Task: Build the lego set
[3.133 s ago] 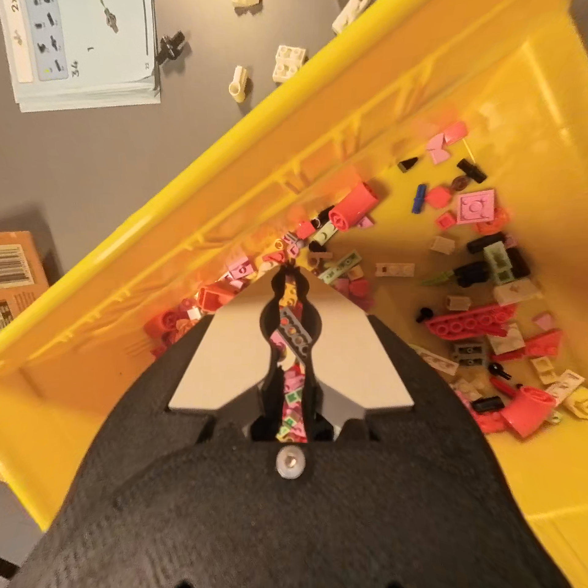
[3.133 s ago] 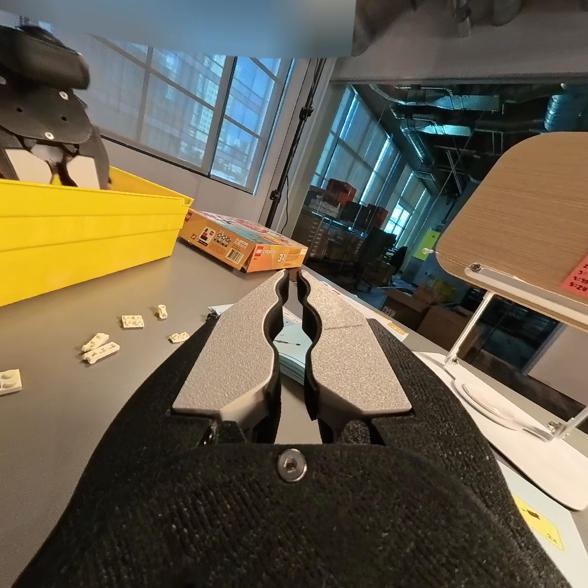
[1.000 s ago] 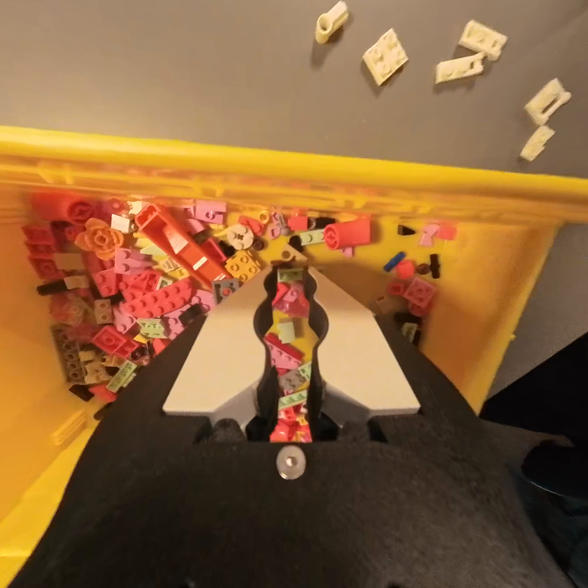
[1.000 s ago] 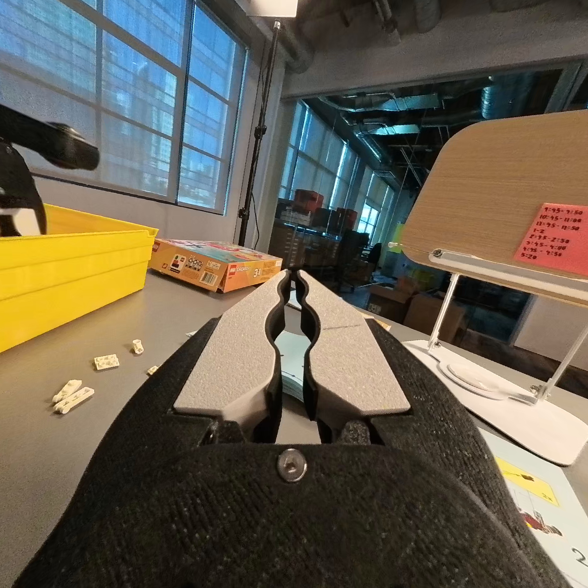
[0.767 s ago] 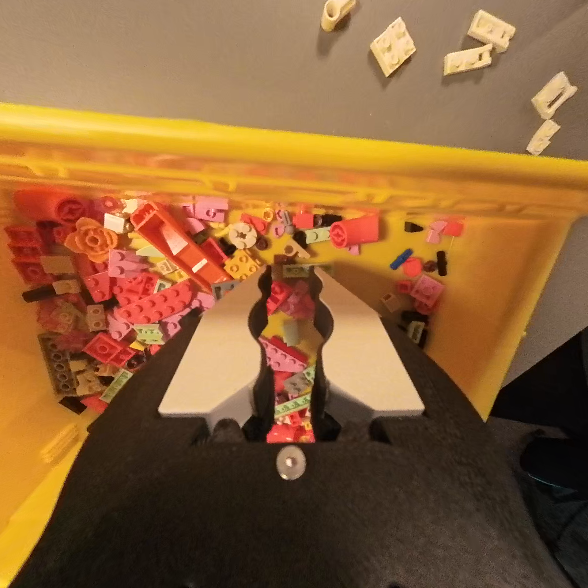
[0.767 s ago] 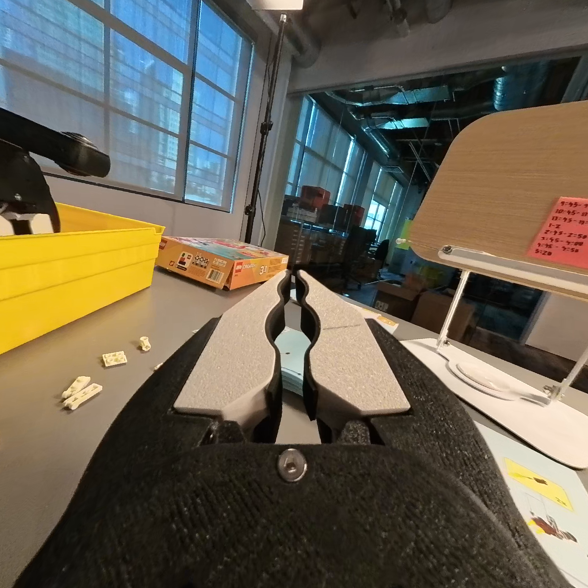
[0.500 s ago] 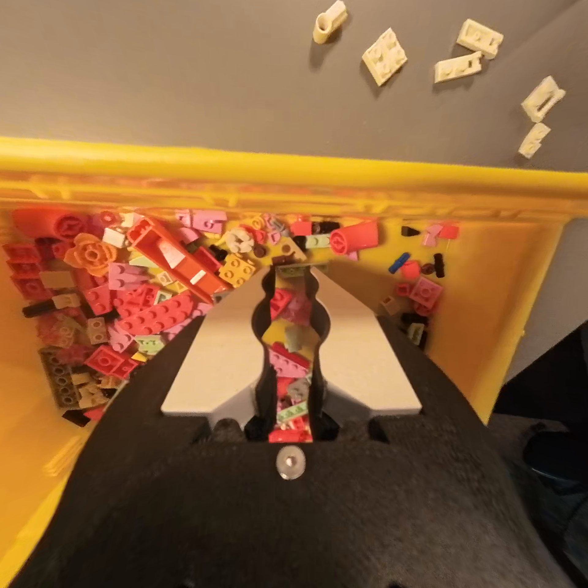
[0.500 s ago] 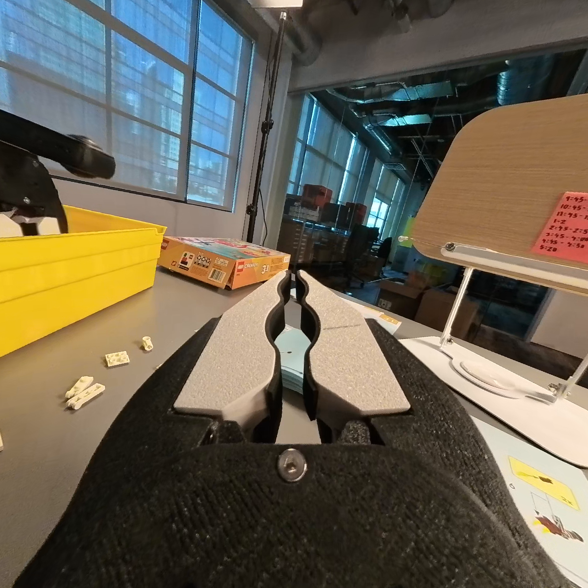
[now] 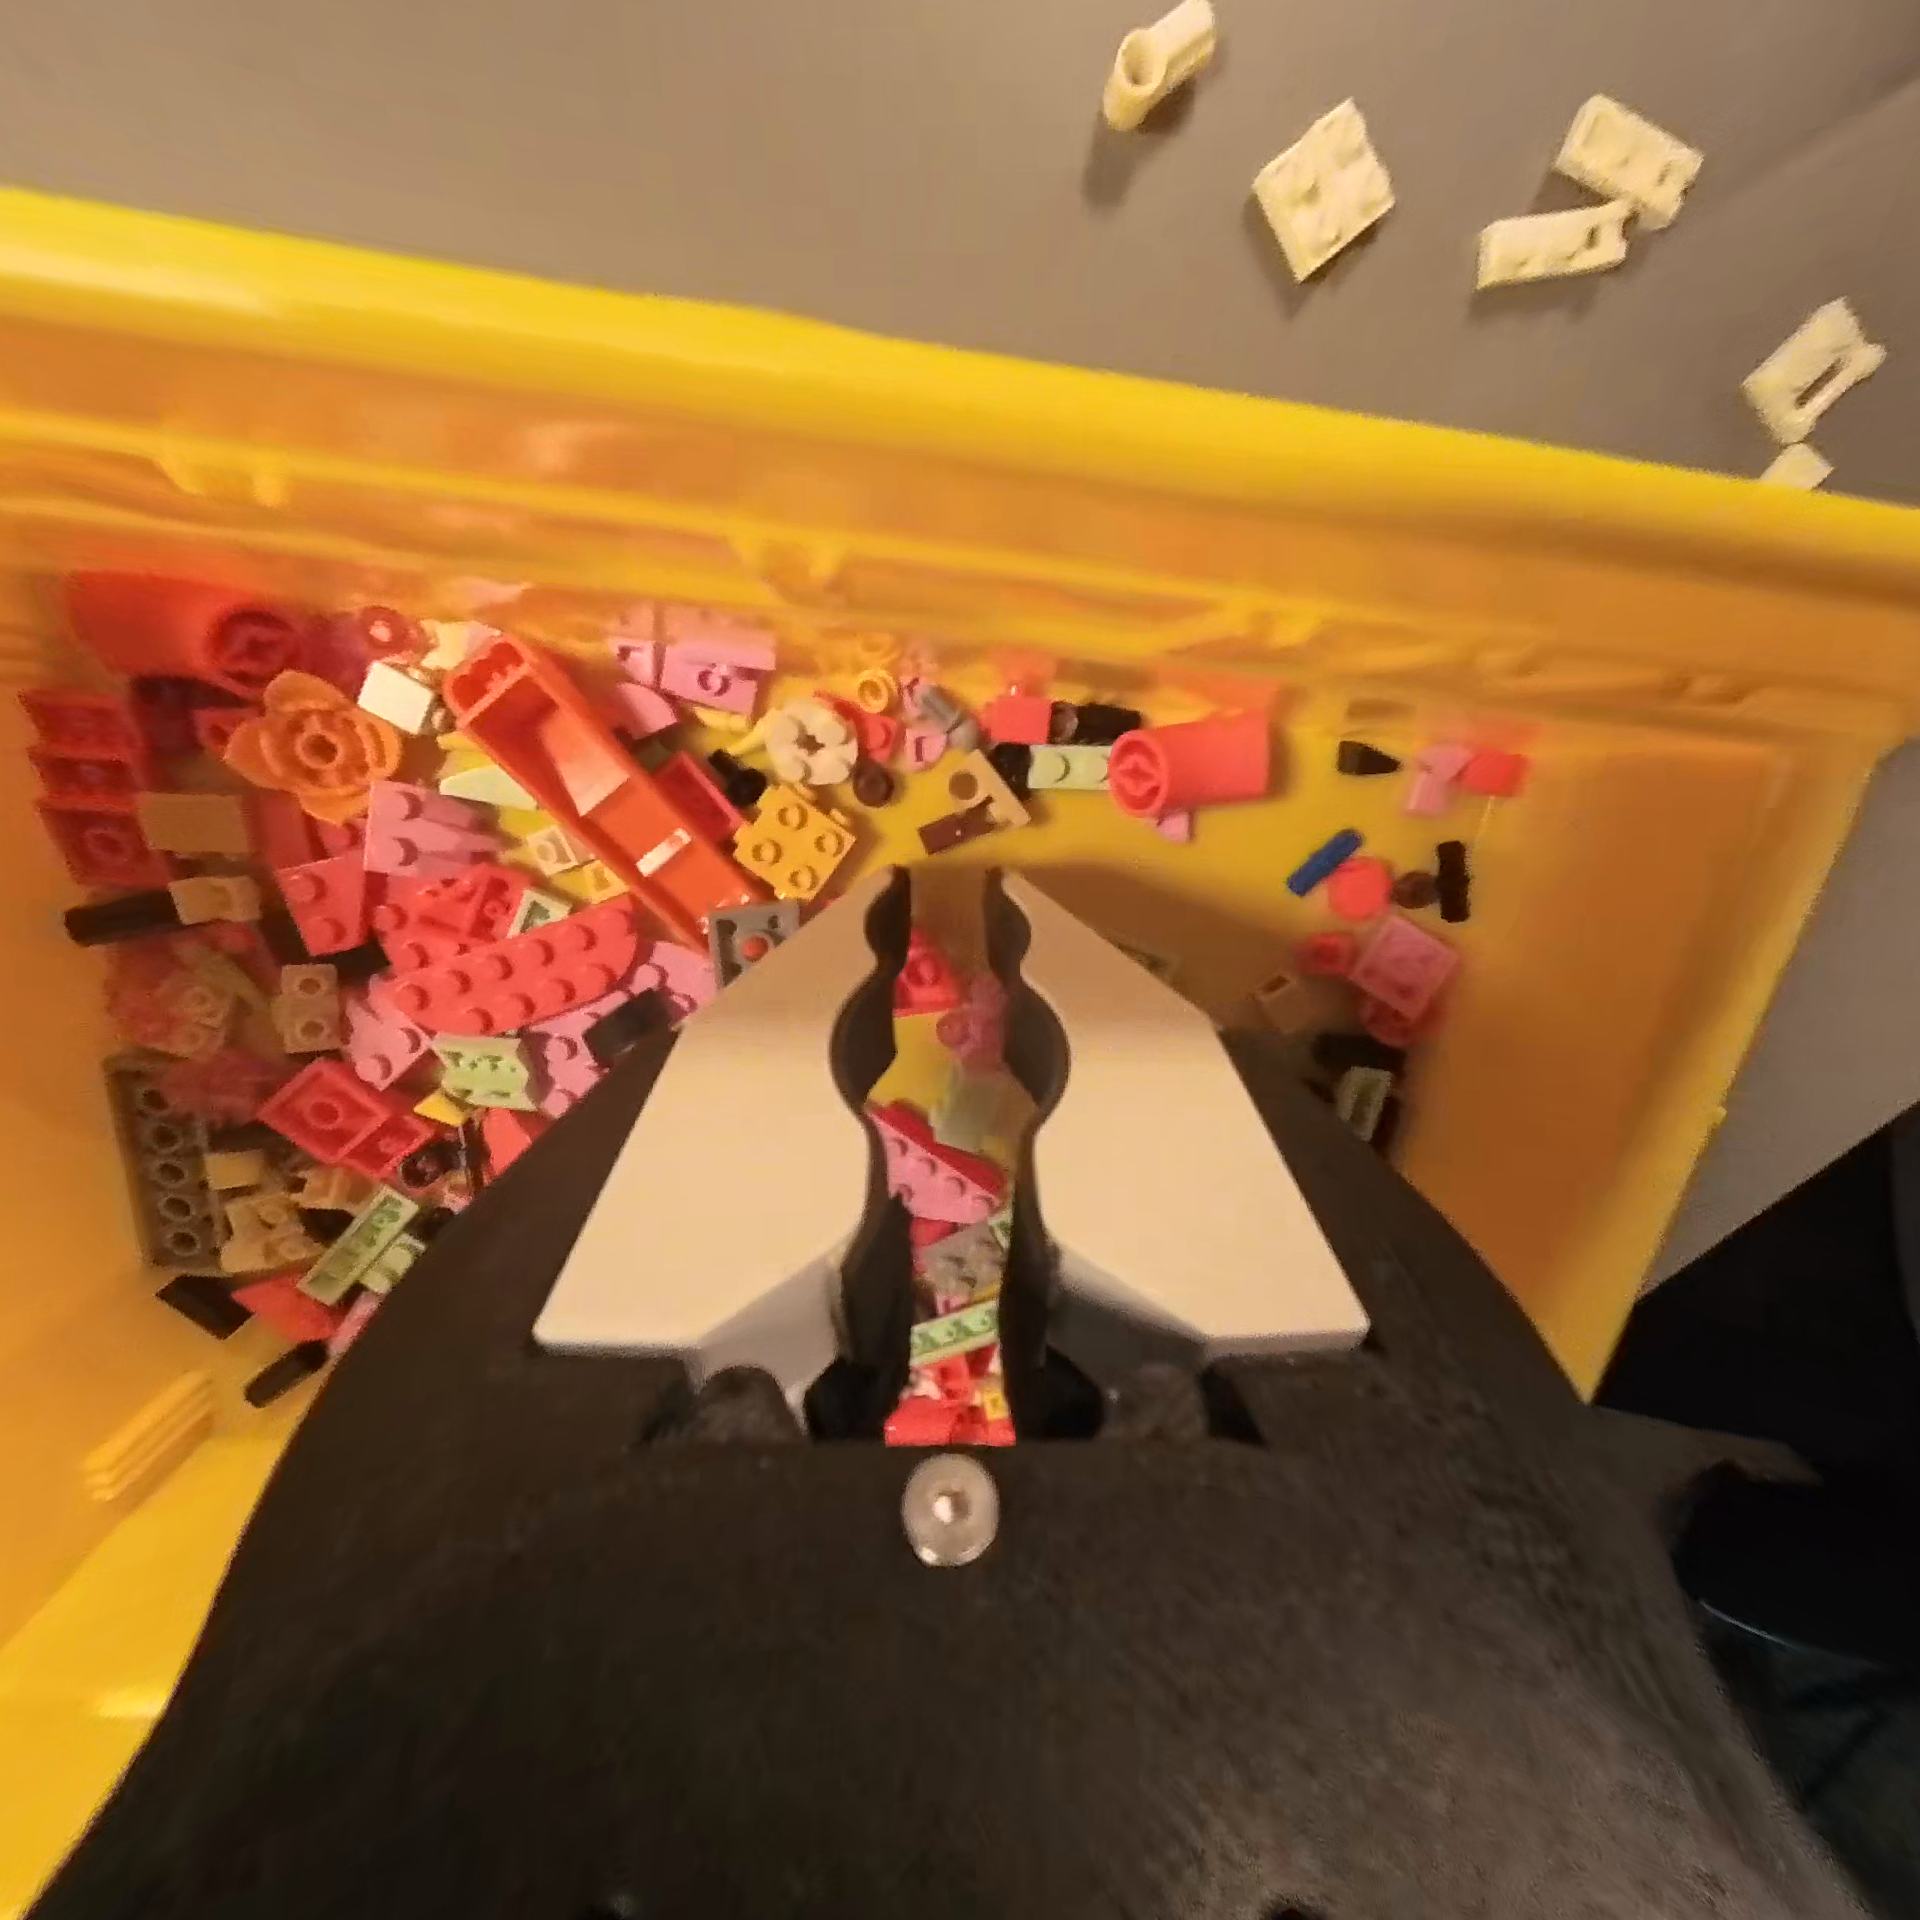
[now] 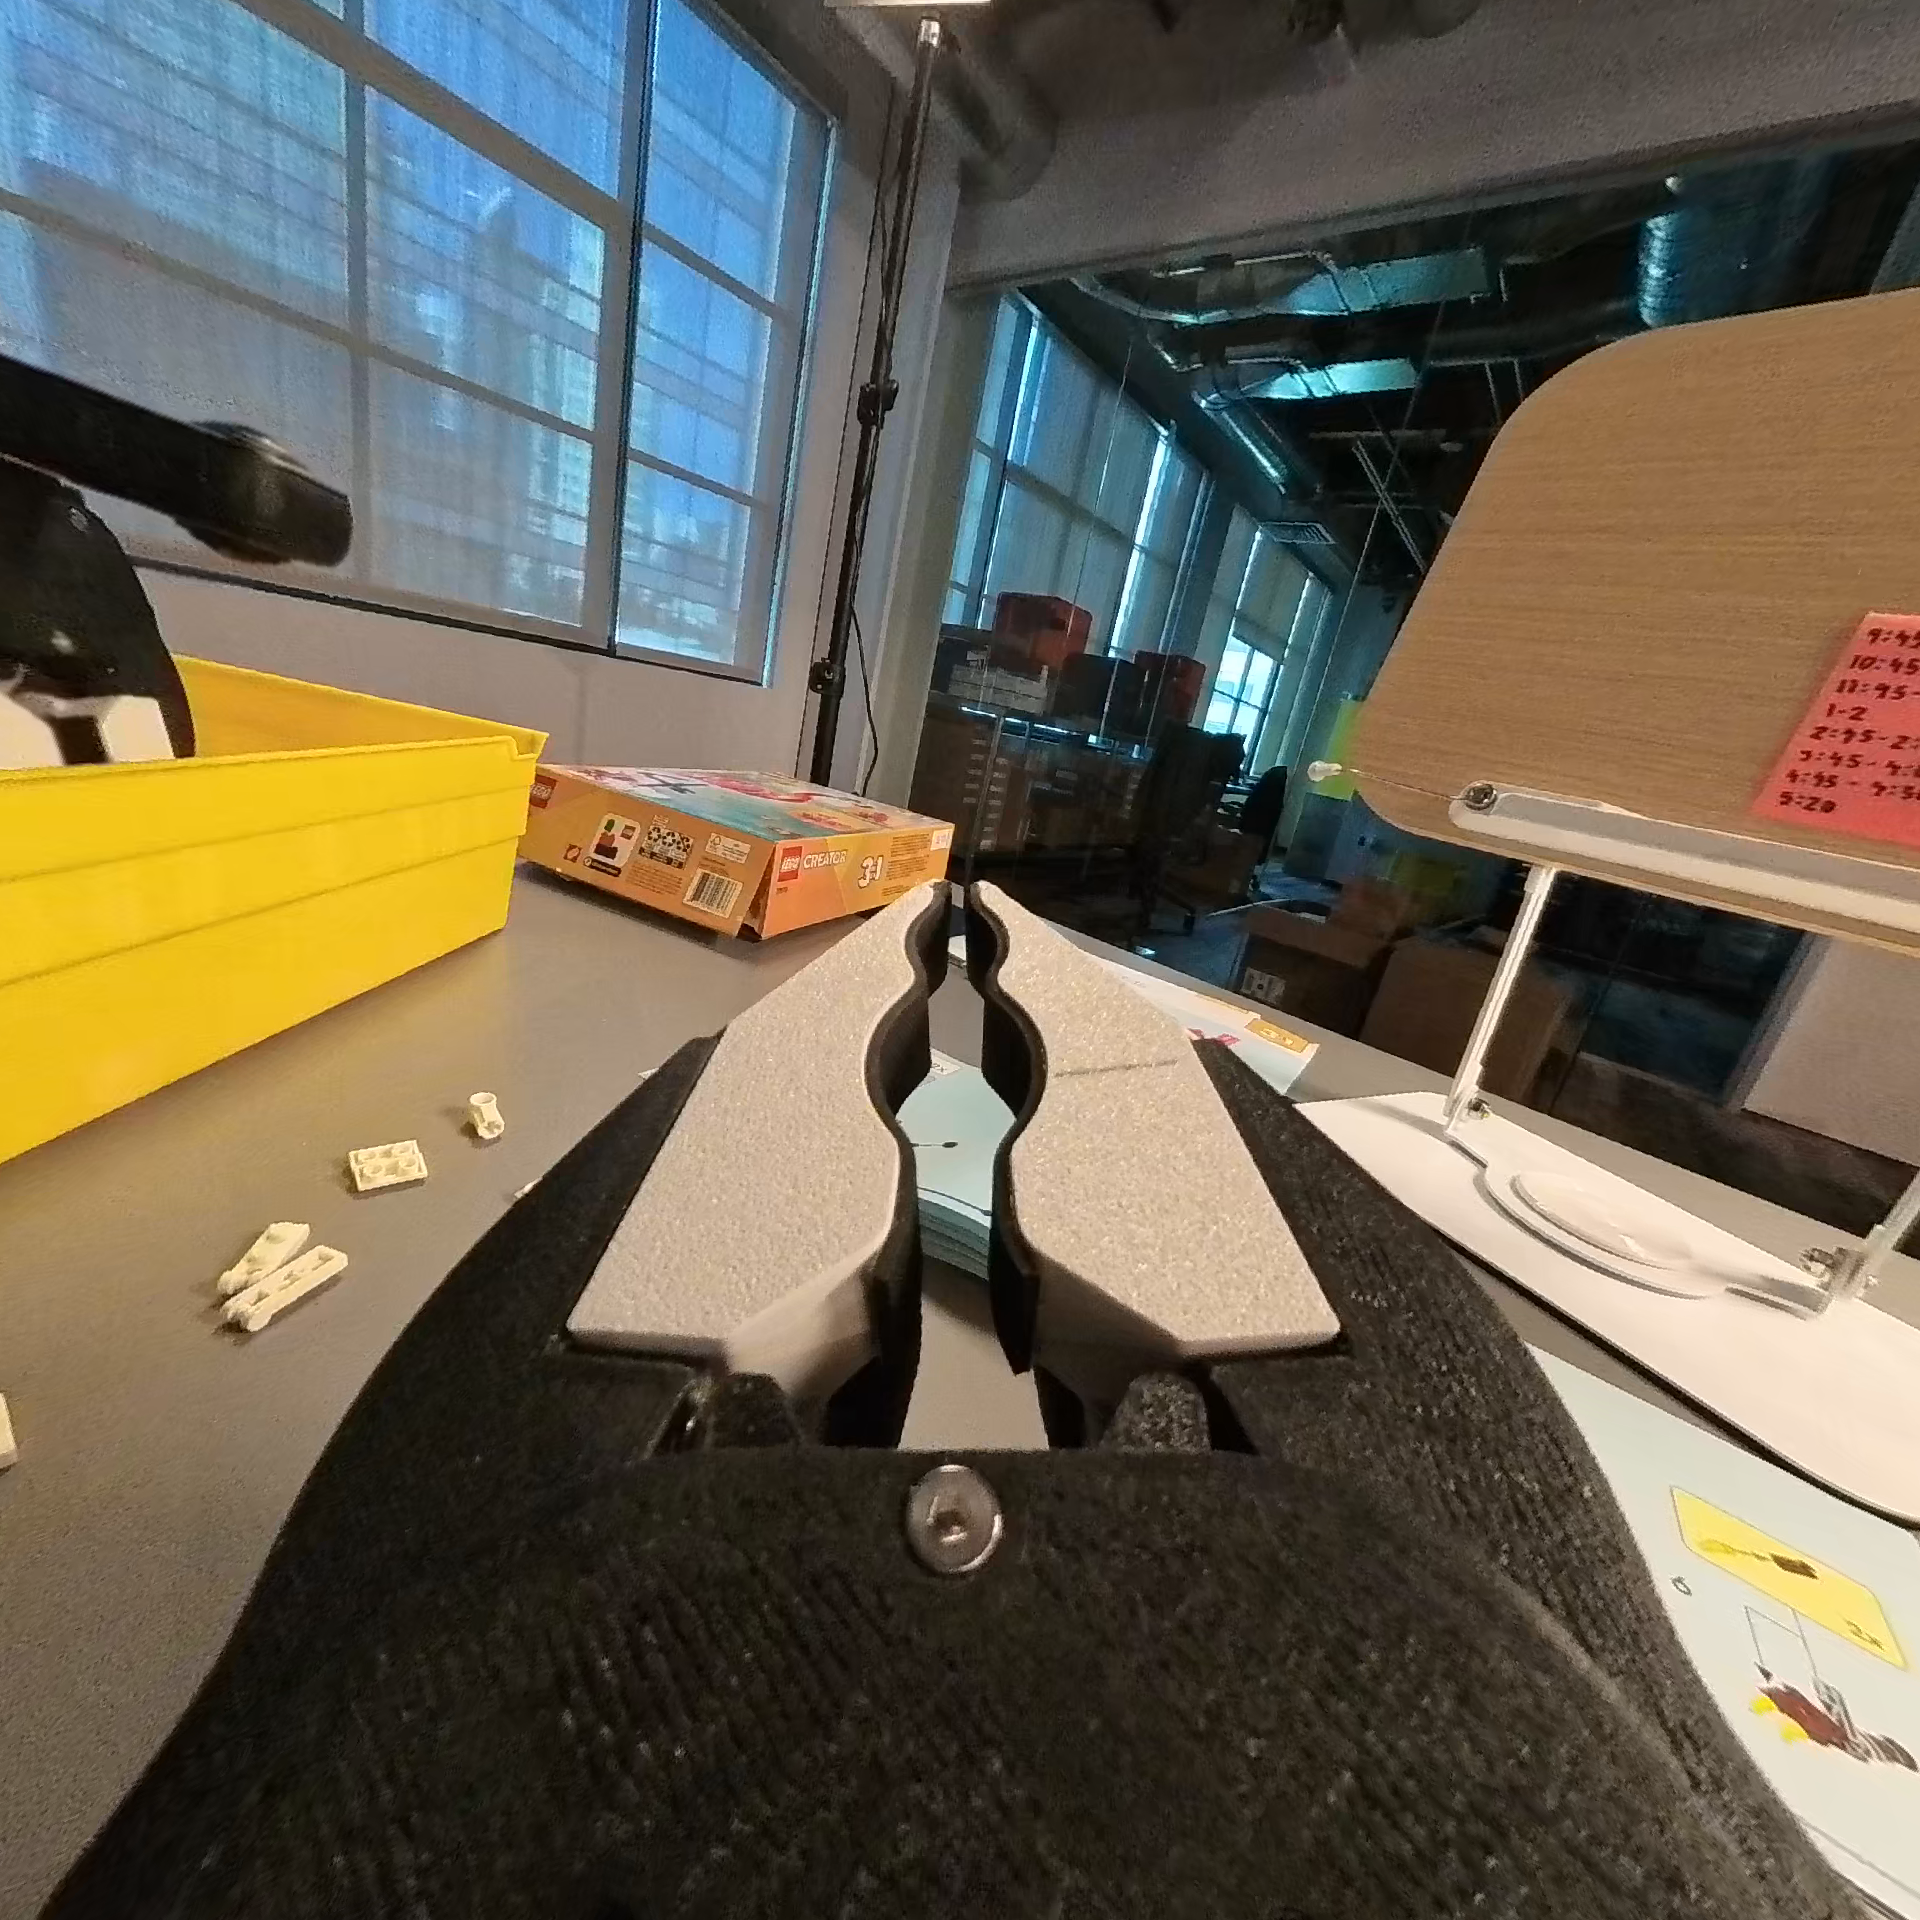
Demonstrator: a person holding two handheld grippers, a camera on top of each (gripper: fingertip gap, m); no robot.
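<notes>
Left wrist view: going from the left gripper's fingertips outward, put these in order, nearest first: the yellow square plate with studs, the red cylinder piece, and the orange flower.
1. The yellow square plate, just left of the left gripper tips.
2. The red cylinder piece, up and to the right, by the bin wall.
3. The orange flower, far left in the pile.

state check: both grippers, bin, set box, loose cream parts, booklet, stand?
left gripper: jaws slightly apart, nothing held, over bricks in bin
right gripper: shut, empty, above table
yellow bin: open-topped, holds loose bricks
orange box: lying flat, end flap ajar
cream pieces: scattered on table
booklet: flat on table
wooden stand: upright, tilted
</notes>
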